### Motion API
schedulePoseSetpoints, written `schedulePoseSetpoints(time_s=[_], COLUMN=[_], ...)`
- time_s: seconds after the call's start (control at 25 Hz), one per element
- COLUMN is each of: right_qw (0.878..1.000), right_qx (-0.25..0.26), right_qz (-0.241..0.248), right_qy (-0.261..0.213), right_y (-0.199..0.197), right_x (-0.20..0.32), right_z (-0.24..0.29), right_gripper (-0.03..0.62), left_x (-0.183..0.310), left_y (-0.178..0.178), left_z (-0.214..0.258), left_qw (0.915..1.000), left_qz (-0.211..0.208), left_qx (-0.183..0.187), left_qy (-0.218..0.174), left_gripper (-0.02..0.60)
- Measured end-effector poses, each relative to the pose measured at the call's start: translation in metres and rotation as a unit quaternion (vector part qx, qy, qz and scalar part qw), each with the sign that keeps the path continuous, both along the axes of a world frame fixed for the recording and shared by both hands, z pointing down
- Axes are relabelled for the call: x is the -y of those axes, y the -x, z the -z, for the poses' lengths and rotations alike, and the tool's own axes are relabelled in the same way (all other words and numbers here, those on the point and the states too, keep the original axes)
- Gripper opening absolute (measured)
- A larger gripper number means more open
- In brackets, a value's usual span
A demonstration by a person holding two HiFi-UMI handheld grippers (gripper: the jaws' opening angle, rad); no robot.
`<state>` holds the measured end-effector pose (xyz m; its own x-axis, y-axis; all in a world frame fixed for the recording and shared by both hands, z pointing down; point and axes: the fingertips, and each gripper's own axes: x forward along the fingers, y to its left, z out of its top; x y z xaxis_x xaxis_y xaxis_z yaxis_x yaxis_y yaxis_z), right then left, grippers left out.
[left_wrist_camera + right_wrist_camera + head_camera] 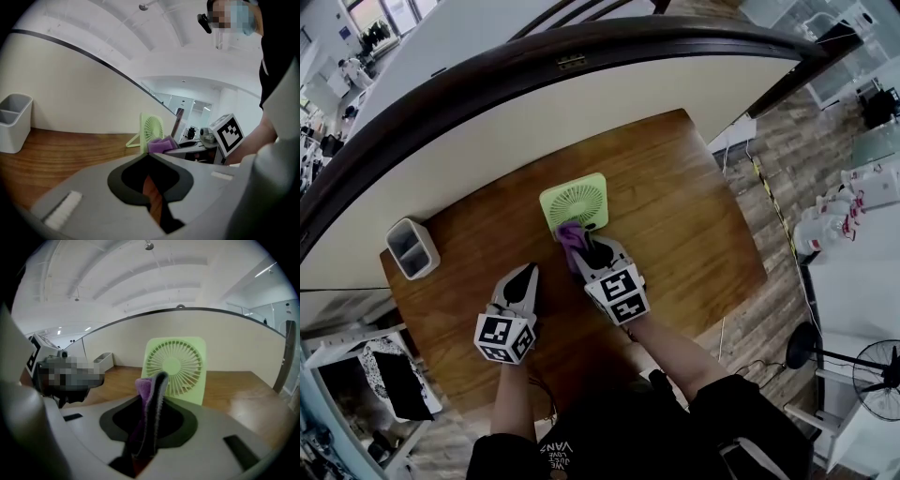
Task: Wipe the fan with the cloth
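Bare bench (694,220) is seen round the upright green fan (574,200); purple cloth (570,233) is clamped by right claw (582,247), left claw (525,276) closed empty

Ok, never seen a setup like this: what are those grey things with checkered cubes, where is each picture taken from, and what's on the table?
No robot here: a person holds two grippers, and the cubes are part of them. One picture looks down from a camera on the person's head; the other two come from cameras riding on each gripper. On the wooden table stand a green fan and a grey two-slot holder. The right gripper is shut on a purple cloth, close in front of the fan; contact is unclear. The left gripper is shut and empty.
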<state>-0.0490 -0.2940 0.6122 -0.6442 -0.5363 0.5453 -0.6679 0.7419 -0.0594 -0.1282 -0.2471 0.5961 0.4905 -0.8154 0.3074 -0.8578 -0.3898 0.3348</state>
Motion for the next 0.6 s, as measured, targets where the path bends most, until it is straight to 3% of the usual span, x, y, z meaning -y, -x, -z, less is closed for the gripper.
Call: schedulePoseSetpoints(time_s=[0.6], right_qw=[0.992], right_qx=[-0.023], right_qz=[-0.124], right_qy=[0.002], right_y=[-0.096], right_x=[0.033], right_z=[-0.007], right_gripper=[0.094], left_x=[-0.002], left_y=[-0.018], left_z=[-0.005], left_qw=[0.9998], left_qz=[-0.016], left_qx=[-0.004], left_qy=[0.011], left_gripper=[0.011])
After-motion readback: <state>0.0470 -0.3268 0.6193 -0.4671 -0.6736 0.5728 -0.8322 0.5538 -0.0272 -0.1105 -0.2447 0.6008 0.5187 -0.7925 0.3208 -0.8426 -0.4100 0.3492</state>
